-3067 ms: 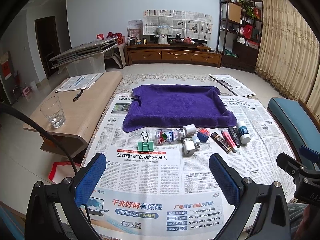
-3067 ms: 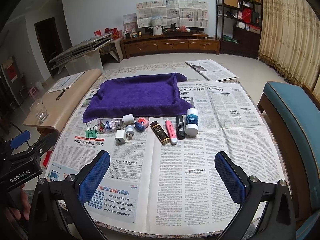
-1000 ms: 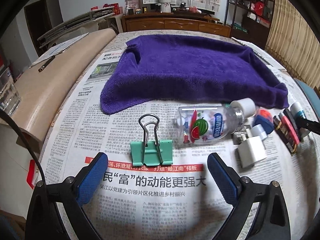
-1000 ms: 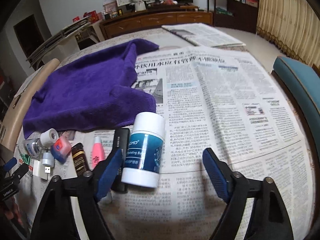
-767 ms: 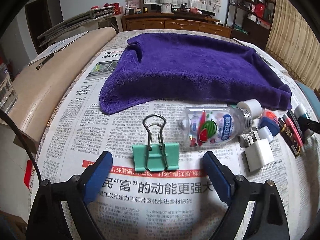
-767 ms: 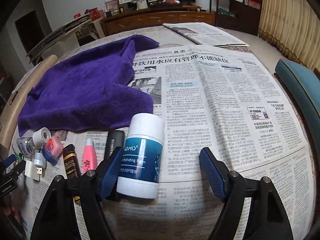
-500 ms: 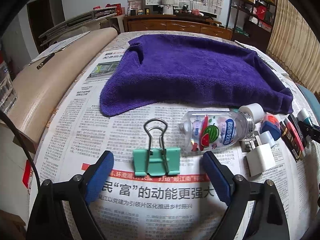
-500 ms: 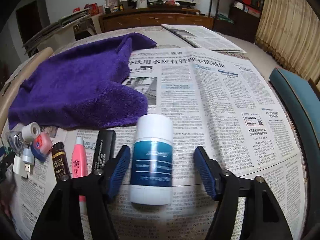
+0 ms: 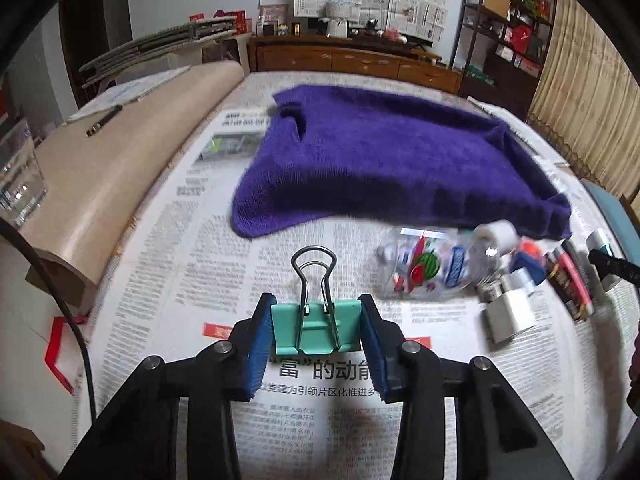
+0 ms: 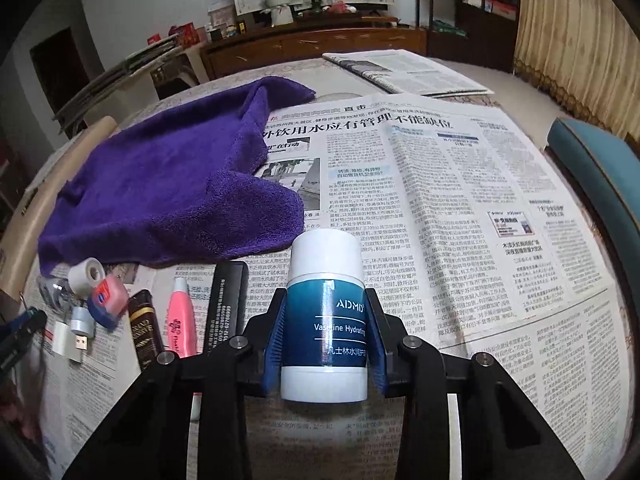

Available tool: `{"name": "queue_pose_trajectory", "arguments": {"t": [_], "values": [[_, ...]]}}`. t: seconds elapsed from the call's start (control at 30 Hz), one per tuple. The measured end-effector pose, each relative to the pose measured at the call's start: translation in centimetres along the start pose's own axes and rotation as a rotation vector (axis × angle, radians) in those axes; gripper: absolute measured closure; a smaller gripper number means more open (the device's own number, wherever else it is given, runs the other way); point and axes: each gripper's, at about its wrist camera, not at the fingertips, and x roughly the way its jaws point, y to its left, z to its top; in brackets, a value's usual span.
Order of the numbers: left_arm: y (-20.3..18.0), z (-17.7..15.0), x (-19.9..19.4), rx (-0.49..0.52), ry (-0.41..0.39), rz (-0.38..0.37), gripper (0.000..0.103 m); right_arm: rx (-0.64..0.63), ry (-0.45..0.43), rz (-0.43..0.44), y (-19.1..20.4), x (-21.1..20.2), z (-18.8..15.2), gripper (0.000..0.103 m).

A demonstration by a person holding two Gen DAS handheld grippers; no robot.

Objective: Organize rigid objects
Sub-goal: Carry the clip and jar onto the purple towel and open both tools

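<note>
left wrist view: left gripper [image 9: 316,334] has both blue pads [image 9: 258,340] pressed on the sides of the green binder clip [image 9: 316,330], clamped on it; clip sits on the newspaper [image 9: 188,248] w/ its wire handles pointing fwd toward the purple towel [image 9: 392,160]. just right of the clip a clear bottle w/ watermelon label [image 9: 428,266] lies on its side, blurred, white cap near the towel edge. beyond it a white charger [image 9: 510,314] and more small items, too blurred to name.

right wrist view: right gripper [image 10: 325,338] is closed tight on the white/blue lotion bottle [image 10: 325,312], pads on both sides of the blue label, bottle lying on the paper, cap end fwd. just left of it in a row: black flat stick [image 10: 226,304], pink tube [image 10: 181,316], dark brown tube [image 10: 145,330], then a blue/red item [image 10: 106,300]. towel is behind-left, near but apart from the bottle.
</note>
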Motion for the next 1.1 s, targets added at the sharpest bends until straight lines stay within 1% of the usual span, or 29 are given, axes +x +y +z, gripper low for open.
{"name": "queue_pose_trajectory", "arguments": {"t": [0.17,0.3,0.4,0.5,0.53,0.6,0.7,0.77,0.83,0.9,1.03,1.1], "values": [[0.2,2.4,-2.8,0.004,-0.056,-0.019,0.064,-0.015,-0.026,0.006,0.5,-2.1,0.7,0.067],[-0.6,5.4,-4.2,0.023,-0.095,-0.053,0.064,-0.011,-0.048,0.034,1.3,-3.6,2.1,0.067],[-1.5,8.3,-4.0,0.037,-0.111,-0.073,0.064,-0.026,-0.071,0.07,2.9,-4.7,4.1,0.067],[-2.1,11.2,-3.1,0.027,-0.123,-0.124,0.064,-0.052,-0.093,0.107,5.5,-4.9,6.7,0.067],[-2.3,12.0,-2.6,0.03,-0.125,-0.127,0.064,-0.056,-0.095,0.119,6.1,-4.7,7.3,0.067],[-3.0,13.9,-1.2,0.043,-0.128,-0.128,0.064,-0.067,-0.097,0.163,8.1,-3.6,9.3,0.067],[-3.9,16.2,1.6,0.052,-0.117,-0.148,0.064,-0.079,-0.09,0.193,10.2,-1.6,11.4,0.067],[-4.5,17.7,4.0,0.048,-0.097,-0.164,0.064,-0.089,-0.066,0.21,11.7,0.9,13.1,0.067],[-4.8,18.3,6.1,0.038,-0.076,-0.177,0.064,-0.094,-0.045,0.217,12.6,2.8,14.1,0.067],[-5.0,18.9,8.7,0.027,-0.039,-0.182,0.064,-0.104,-0.012,0.214,13.6,5.5,15.2,0.067],[-5.9,19.6,12.7,0.041,0.01,-0.165,0.064,-0.132,0.045,0.193,14.8,9.8,16.6,0.067],[-6.4,19.7,14.1,0.061,0.04,-0.148,0.064,-0.146,0.064,0.181,15.1,10.9,16.6,0.067]]}}
